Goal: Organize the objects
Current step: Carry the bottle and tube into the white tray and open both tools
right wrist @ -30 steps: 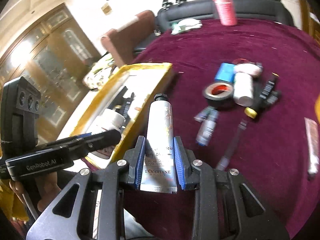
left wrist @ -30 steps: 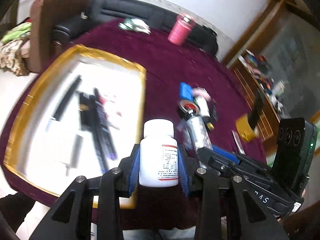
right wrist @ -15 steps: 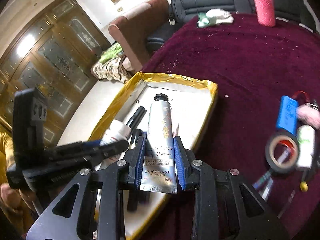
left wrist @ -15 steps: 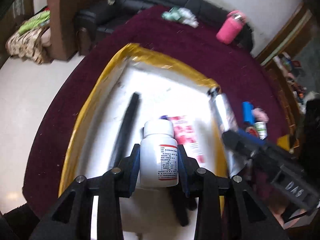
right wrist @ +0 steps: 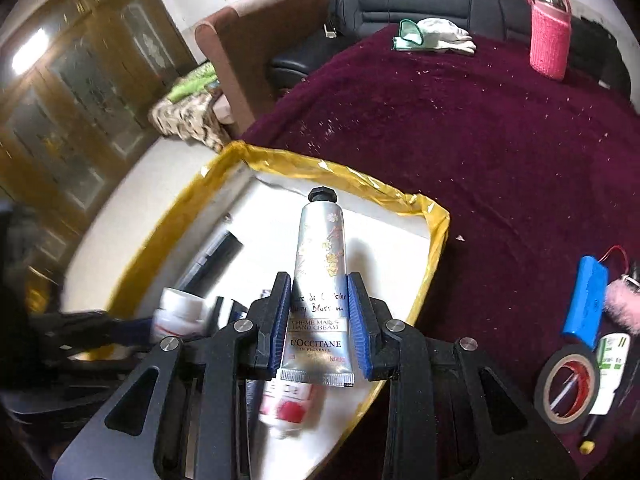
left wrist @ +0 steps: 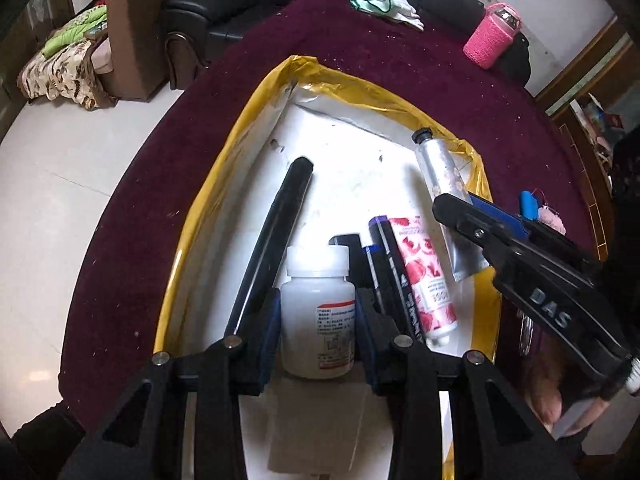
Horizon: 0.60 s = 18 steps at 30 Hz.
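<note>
Two claws poised above gold-rimmed tray (left wrist: 240,136): left claw (left wrist: 318,322) clamped on pill bottle (left wrist: 318,312); right claw (right wrist: 320,320) gripping hand cream tube (right wrist: 320,280); best lowered into bare spots before release.

white pill bottle (left wrist: 318,312) | silver hand-cream tube (right wrist: 320,292) | both above yellow-rimmed tray (left wrist: 224,168)

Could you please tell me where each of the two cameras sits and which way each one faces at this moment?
Left wrist: on the left gripper, looking steeply down into the yellow-rimmed tray; its fingers clamp a white pill bottle; the right gripper and a hand show at right.
Right wrist: on the right gripper, angled down over the tray's right side; its fingers clamp a hand cream tube; the blurred left gripper shows at left.
Shared: tray, both held items, pink bottle.
</note>
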Tool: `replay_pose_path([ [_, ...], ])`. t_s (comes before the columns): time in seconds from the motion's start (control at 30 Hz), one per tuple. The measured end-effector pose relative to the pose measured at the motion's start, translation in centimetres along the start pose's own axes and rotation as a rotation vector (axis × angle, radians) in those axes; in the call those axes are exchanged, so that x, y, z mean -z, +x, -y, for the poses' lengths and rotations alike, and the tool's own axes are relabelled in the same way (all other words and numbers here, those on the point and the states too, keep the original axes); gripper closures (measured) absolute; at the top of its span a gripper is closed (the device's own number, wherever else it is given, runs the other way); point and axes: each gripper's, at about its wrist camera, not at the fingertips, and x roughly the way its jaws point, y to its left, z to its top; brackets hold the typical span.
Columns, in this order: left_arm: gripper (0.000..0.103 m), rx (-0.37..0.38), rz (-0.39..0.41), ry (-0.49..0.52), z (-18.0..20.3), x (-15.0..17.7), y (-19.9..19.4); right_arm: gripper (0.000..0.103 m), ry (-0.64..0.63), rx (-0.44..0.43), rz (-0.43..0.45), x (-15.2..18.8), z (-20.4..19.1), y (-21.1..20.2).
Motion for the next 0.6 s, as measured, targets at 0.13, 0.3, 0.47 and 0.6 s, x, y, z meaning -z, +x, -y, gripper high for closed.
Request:
replay_pose_path([
  [0.13, 0.068, 0.000, 0.000, 0.009, -0.2, 0.2, -0.1, 0.075, -0.022, 0.068, -0.017, 0.1, 0.1, 1.0],
  [0.3, 0.067, -0.007, 0.032, 0.006, -0.2, 0.0, -0.2, 0.075, -0.103, 0.168, 0.021, 0.5, -0.9, 1.2],
  [0.47, 0.060, 0.016, 0.162, -0.025, -0.2, 1.5, -2.6, 0.071, -0.082, 0.104, 0.023, 0.5, -0.2, 0.7],
  [0.6, 0.055, 0.055, 0.248, -0.025, 0.0, 3.7, -5.5, 0.071, -0.034, 0.010, 0.015, 0.6, 0.8, -0.6],
])
